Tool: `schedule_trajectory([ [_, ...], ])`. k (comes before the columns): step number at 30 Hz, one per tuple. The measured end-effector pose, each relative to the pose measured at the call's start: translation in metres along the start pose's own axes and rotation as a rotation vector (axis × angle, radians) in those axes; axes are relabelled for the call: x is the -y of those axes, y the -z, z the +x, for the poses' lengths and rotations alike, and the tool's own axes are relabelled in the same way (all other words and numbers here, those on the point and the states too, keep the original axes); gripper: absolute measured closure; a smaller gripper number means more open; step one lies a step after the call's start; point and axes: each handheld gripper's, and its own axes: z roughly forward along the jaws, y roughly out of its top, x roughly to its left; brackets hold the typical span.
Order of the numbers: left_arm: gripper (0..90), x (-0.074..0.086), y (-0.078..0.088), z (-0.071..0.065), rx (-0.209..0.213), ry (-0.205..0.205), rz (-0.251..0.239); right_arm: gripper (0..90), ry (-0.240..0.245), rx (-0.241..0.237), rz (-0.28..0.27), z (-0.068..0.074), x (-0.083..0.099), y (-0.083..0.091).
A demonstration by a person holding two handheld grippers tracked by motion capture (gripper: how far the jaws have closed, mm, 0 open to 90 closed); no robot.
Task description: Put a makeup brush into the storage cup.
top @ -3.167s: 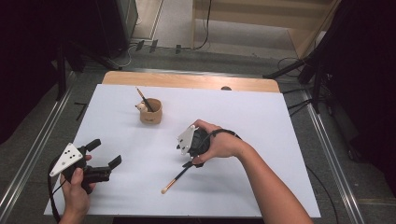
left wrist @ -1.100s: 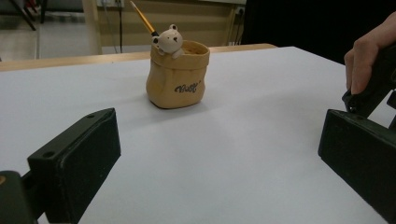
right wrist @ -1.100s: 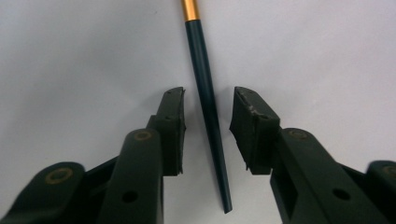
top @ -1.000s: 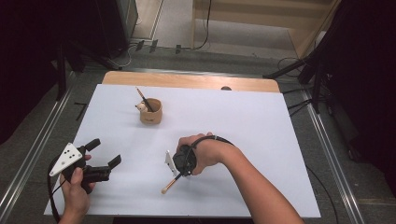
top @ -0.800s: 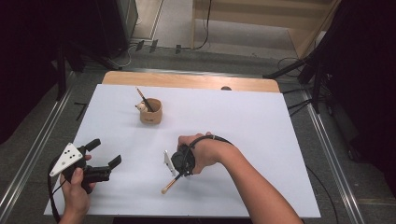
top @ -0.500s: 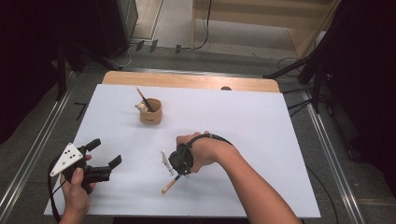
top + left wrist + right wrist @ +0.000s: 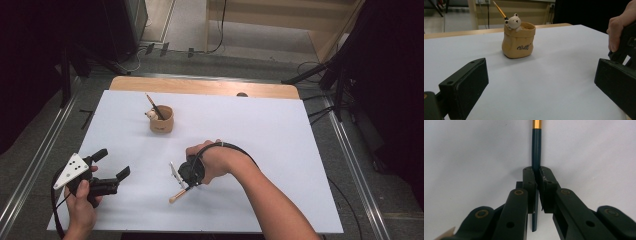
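1. Change from the earlier high views: the right gripper has travelled from beside the brush's upper end toward the person and down onto the brush; its jaws have just been closing, with the handle between them. The left gripper has kept its place.
2. Right jaws: clenched on the brush. In the right gripper view the two black pads press the dark blue-green handle from either side; a gold metal band sits farther along the shaft, and the handle's cut end shows below the pads.
3. Left jaws: released, standing wide apart with nothing between them; in the left gripper view the flat black pads frame bare table.
4. Brush position: low on the white surface, near the table's middle and toward the person; its pale wooden-looking tip pokes out below the right hand.
5. Holder: a tan, sack-shaped ceramic pot with dark lettering and a small bear figure on its rim stands upright, well apart from both grippers; a second brush leans in it.
6. Surface: a smooth, matt white sheet covers the table, leaving a strip of light wood bare at the far edge.
7. Room: grey floor, metal rails beside the table, trailing cables and dark stands beyond it.
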Motion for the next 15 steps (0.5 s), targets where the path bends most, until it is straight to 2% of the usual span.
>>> schedule_trajectory([
  [11,0.0,0.0,0.0,0.001,-0.002,0.002,0.001,85.4,-0.053,0.017,-0.117,0.003,0.012,0.009],
  [15,0.0,0.0,-0.001,0.001,0.0,-0.001,0.001,85.4,-0.051,0.025,-0.154,0.003,0.015,0.014],
])
